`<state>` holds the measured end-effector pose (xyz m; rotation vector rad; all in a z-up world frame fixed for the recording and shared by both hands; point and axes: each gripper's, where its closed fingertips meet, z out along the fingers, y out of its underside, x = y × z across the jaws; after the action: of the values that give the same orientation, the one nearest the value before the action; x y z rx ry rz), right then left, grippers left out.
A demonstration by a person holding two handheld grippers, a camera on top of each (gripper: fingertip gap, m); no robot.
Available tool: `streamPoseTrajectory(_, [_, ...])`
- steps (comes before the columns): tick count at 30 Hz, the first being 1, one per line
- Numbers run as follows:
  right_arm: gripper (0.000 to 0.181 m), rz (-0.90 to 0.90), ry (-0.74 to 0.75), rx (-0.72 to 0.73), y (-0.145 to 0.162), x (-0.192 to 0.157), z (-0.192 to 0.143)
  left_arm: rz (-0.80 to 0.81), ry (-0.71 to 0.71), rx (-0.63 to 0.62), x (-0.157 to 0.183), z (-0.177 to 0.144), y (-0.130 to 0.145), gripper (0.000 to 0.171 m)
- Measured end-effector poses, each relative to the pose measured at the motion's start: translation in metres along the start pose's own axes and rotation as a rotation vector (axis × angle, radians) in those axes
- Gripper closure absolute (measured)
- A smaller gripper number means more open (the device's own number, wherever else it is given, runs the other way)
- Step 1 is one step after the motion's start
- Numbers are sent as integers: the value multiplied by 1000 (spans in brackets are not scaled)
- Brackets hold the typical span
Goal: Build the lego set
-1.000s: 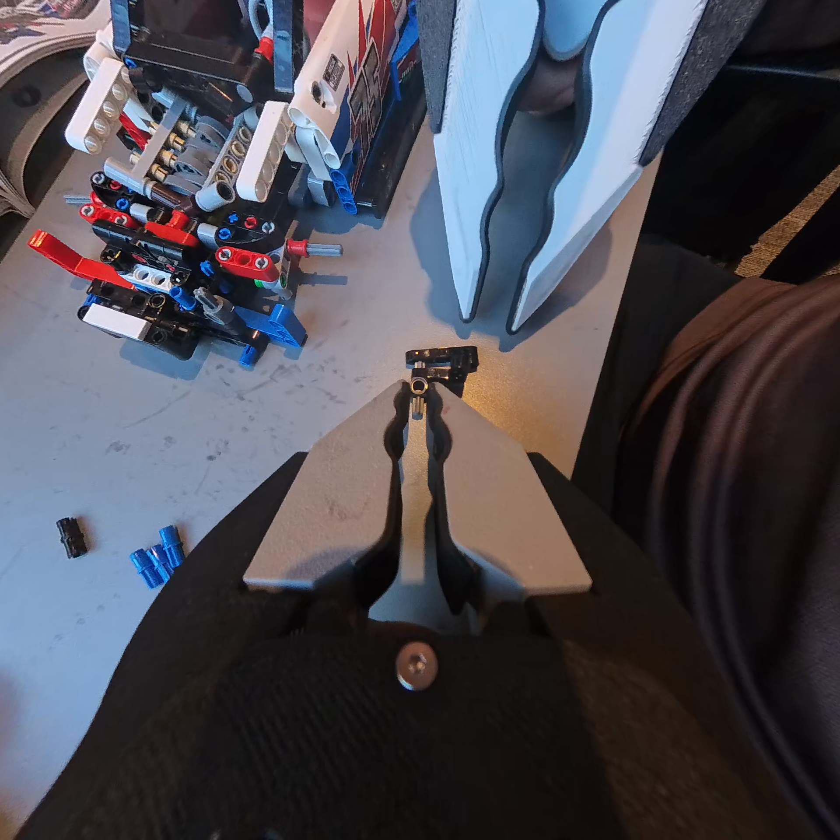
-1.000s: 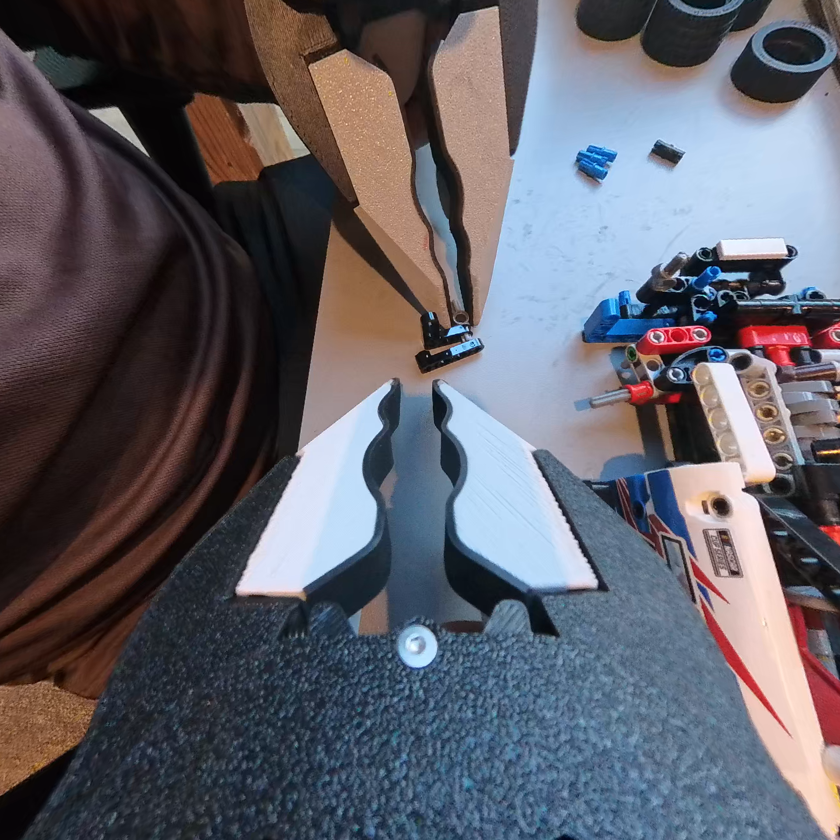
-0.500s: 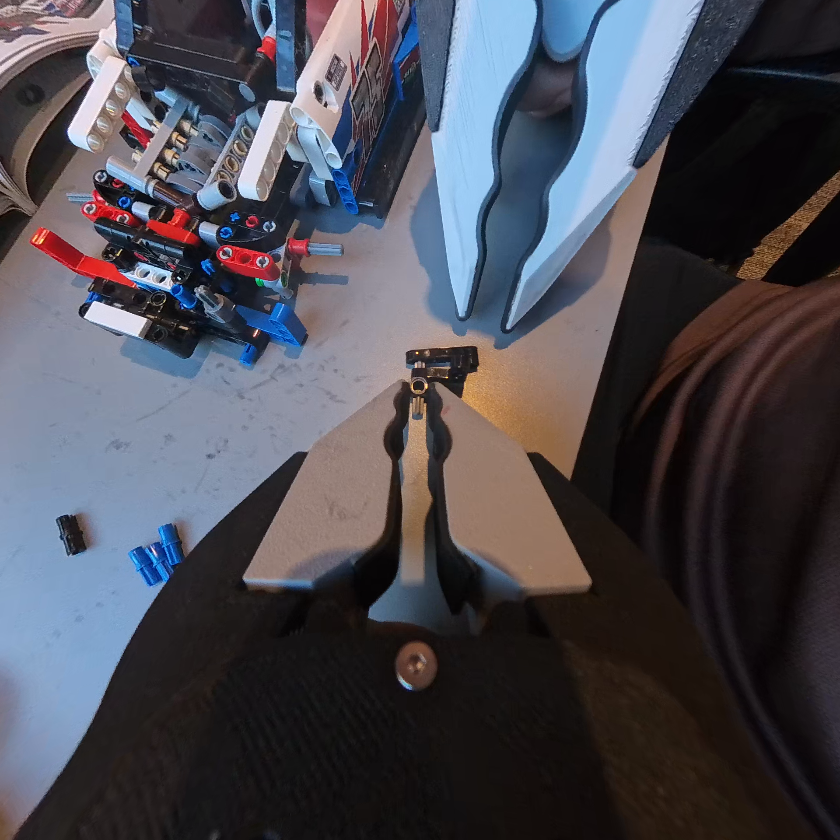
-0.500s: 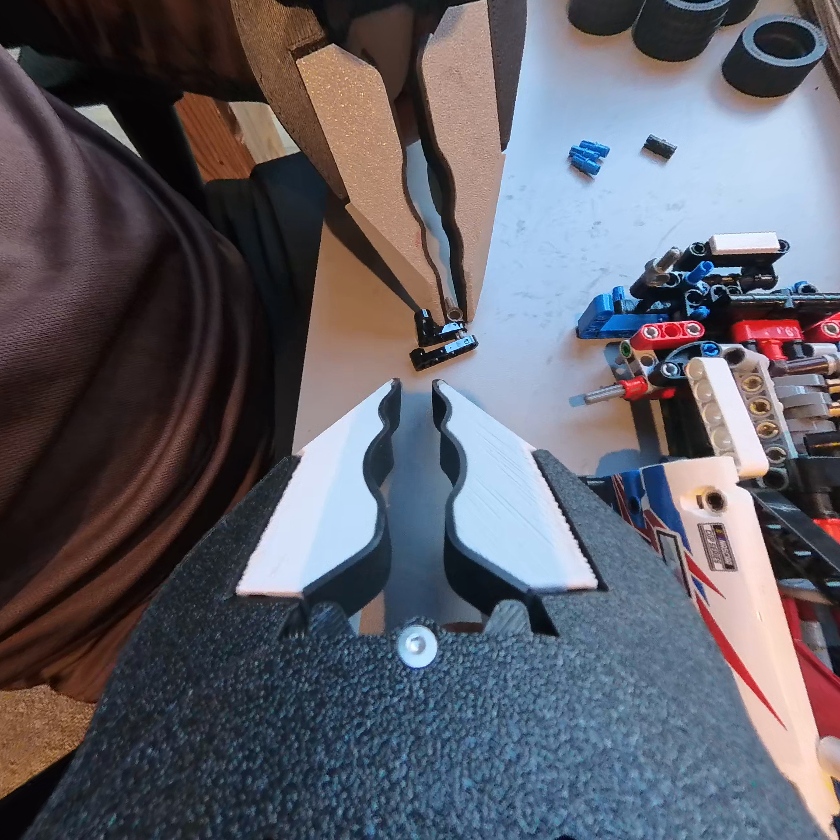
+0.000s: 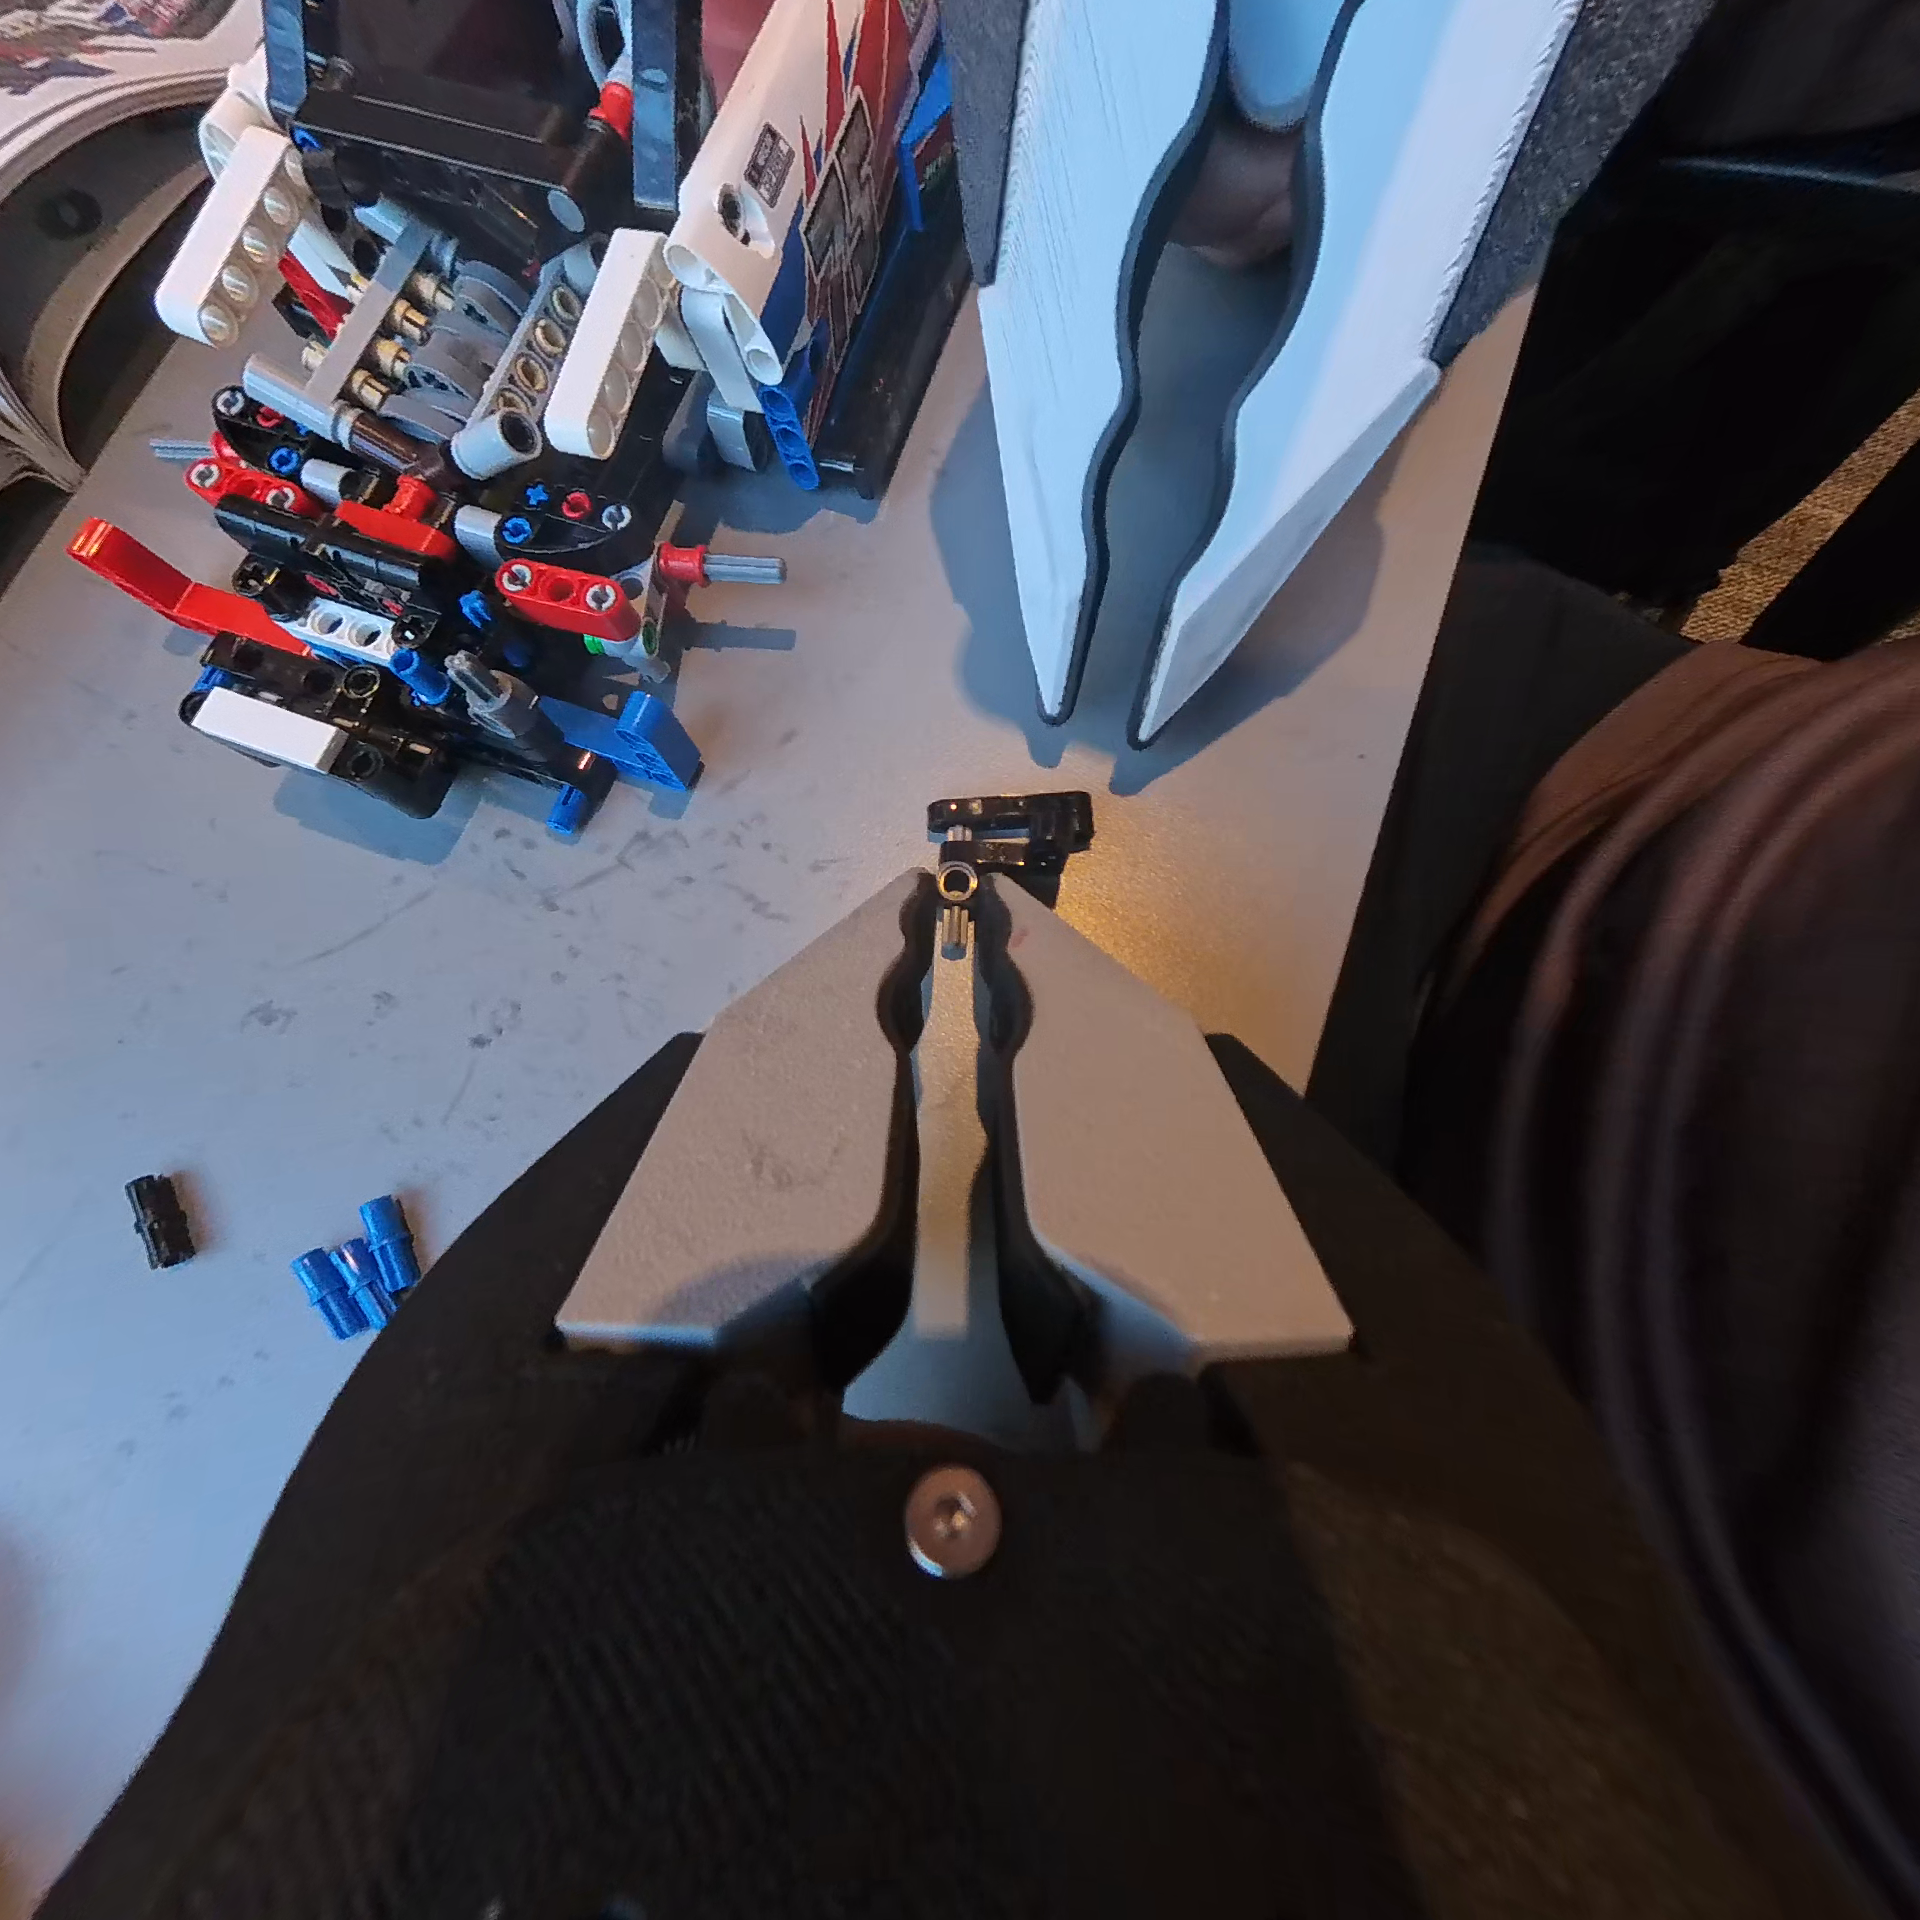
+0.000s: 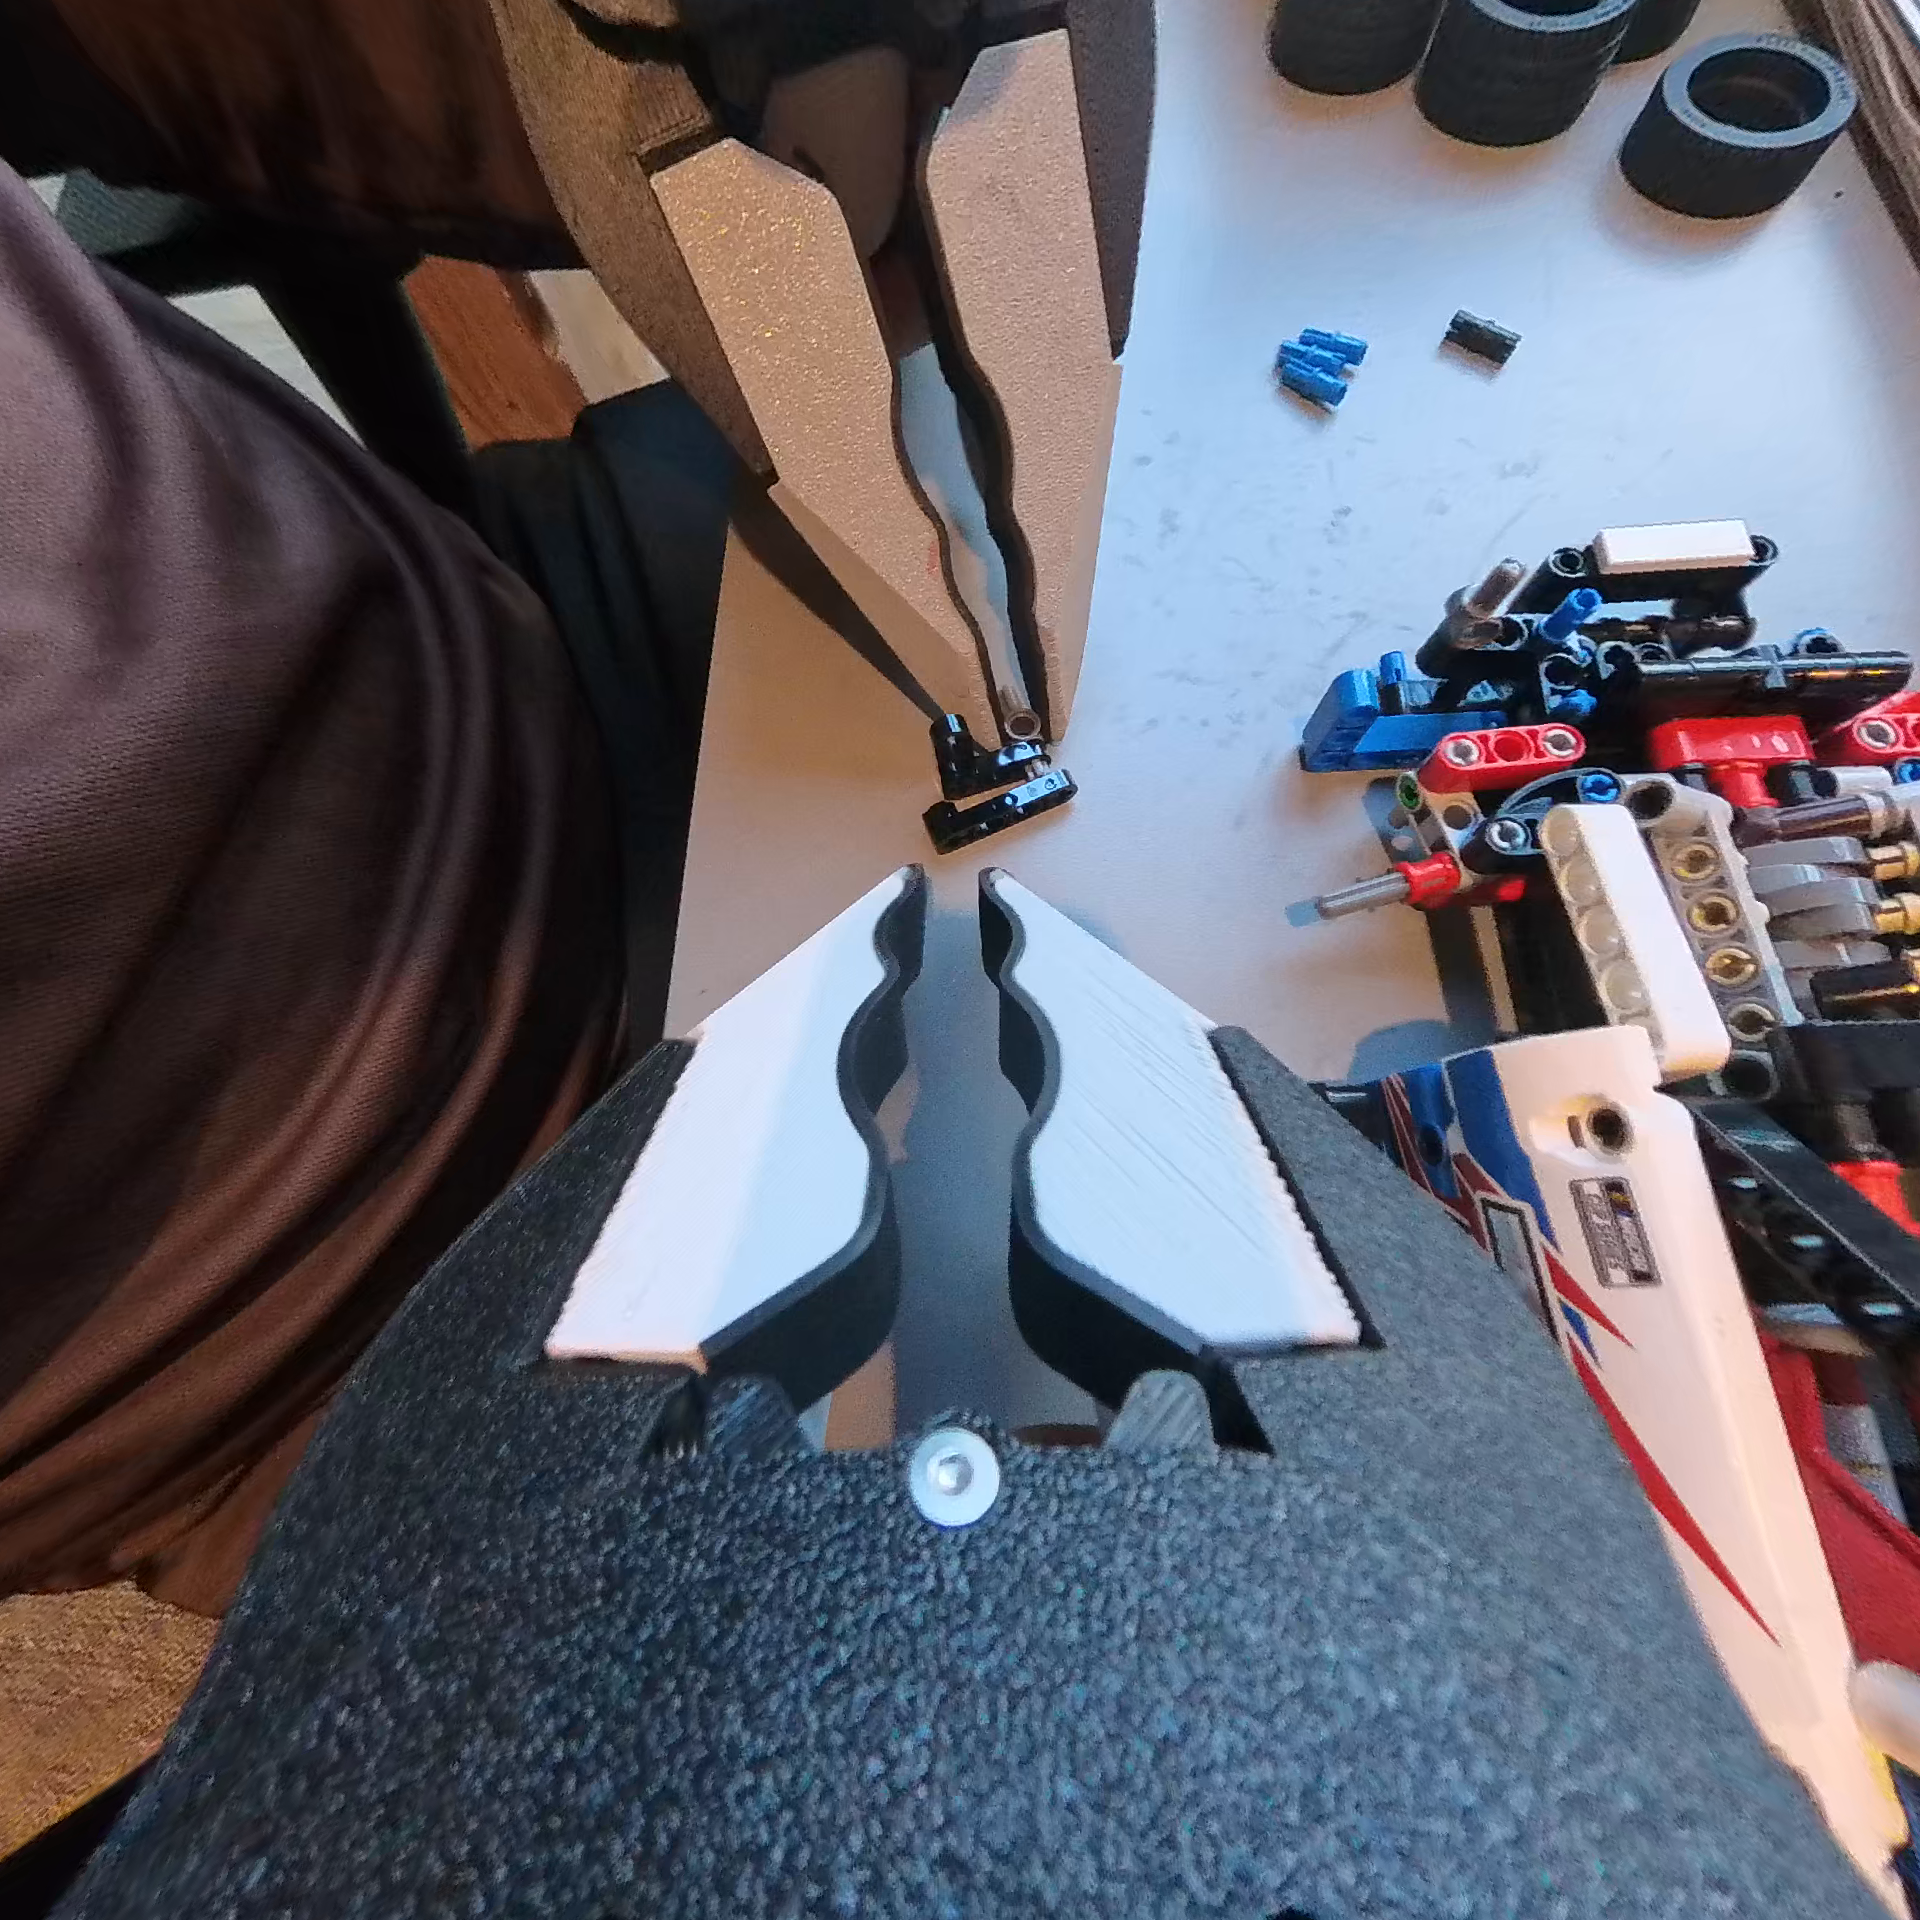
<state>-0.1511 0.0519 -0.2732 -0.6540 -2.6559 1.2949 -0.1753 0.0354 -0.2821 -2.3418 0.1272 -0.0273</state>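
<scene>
A small black lego sub-assembly [image 5: 1010, 828] — a thin flat liftarm with a chunkier connector joined to it — lies on the grey table [image 5: 312, 987] close to its near edge. The left gripper [image 5: 954, 891], grey-fingered, is pinched nearly closed on a short grey pin [image 5: 955, 904] whose end meets the black piece, tips low over the tabletop. Facing it, the right gripper [image 6: 951, 881] hovers just short of the same piece, its white fingers [image 6: 1132, 1132] parted by a narrow gap and holding nothing.

Beside them stands the partly built lego car [image 5: 468, 416], a dense block of black, red, blue and white beams with a white decorated body panel [image 6: 1621, 1299] and a grey axle [image 5: 743, 566] poking toward the grippers. Farther out on the table lie a cluster of blue pins [image 5: 358, 1265] and a single black pin [image 5: 161, 1221]. Black rubber tyres [image 6: 1735, 120] sit at the far end — a person's dark sleeve [image 6: 260, 831] fills the table's near side.
</scene>
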Motion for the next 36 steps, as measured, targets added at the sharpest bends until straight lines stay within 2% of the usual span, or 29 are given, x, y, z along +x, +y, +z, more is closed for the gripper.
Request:
streamPoseTrajectory(13, [173,-17,40,-36,1,13,6,-3,4,0,0,0,0,167])
streamPoseTrajectory(22, [173,-54,14,-62,-1,14,13,-34,7,-2,0,1,-1,167])
streamPoseTrajectory(36, [168,-62,-37,-61,-2,12,15,33,26,-19,-1,2,-1,167])
